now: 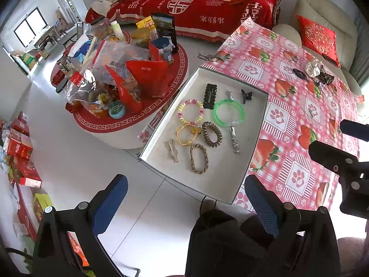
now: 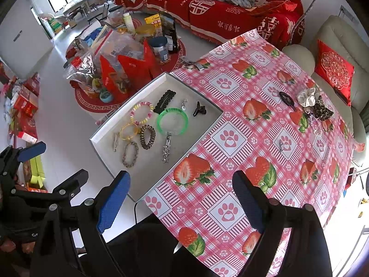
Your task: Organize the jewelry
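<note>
A shallow grey tray point(image 1: 221, 180) point(image 2: 147, 168) lies at the left edge of the strawberry tablecloth point(image 2: 230, 124). In it lie a green bangle point(image 1: 228, 113) point(image 2: 173, 122), a pink-yellow bead bracelet point(image 1: 191, 114), a black snap clip point(image 1: 210, 95), a brown coil tie point(image 1: 211, 133), a braided bracelet point(image 1: 198, 158) and a star clip point(image 1: 234, 139). Far right on the cloth lie a white scrunchie point(image 2: 306, 97), a leopard scrunchie point(image 2: 321, 110), a black coil tie point(image 2: 286, 98) and a small clip point(image 2: 281, 146). My left gripper point(image 1: 186, 196) point(image 2: 65, 159) hovers open before the tray's near corner. My right gripper point(image 2: 182, 196) point(image 1: 325, 136) hangs open above the cloth, empty.
A round low table point(image 1: 129, 124) piled with snack bags and jars stands beyond the tray. A red-covered sofa point(image 1: 207, 11) and a beige armchair point(image 1: 322, 23) sit behind the cloth. Red boxes point(image 1: 20, 143) crowd the floor at left. Another clip point(image 2: 192, 64) lies at the cloth's far edge.
</note>
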The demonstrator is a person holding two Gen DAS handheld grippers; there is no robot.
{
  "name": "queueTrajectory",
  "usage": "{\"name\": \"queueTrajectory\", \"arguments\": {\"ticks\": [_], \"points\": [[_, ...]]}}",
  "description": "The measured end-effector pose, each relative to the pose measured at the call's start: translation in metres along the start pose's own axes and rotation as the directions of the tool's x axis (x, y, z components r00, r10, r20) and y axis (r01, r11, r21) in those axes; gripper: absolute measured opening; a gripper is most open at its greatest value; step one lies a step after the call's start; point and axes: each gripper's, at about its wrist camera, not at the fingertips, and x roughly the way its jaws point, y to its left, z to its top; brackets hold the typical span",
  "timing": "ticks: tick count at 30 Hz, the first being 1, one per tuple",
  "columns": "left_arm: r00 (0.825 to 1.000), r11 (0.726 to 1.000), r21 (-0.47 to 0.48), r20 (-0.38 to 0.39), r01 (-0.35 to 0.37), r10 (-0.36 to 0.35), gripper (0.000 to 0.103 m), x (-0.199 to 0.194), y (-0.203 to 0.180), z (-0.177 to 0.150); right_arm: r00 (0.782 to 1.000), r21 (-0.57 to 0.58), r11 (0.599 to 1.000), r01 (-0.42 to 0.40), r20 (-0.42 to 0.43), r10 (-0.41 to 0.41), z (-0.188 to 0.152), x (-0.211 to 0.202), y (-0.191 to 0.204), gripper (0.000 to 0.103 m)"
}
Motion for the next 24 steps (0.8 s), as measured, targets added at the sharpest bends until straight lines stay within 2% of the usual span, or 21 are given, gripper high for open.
{"name": "queueTrajectory", "arguments": {"ticks": [24], "points": [[1.0, 1.0, 0.004, 0.001, -0.004, 0.004, 0.103, -0.001, 0.0006, -0.0018, 1.0, 0.003, 1.0, 0.0, 0.001, 0.0, -0.0002, -0.0008, 0.0001, 0.091]]}}
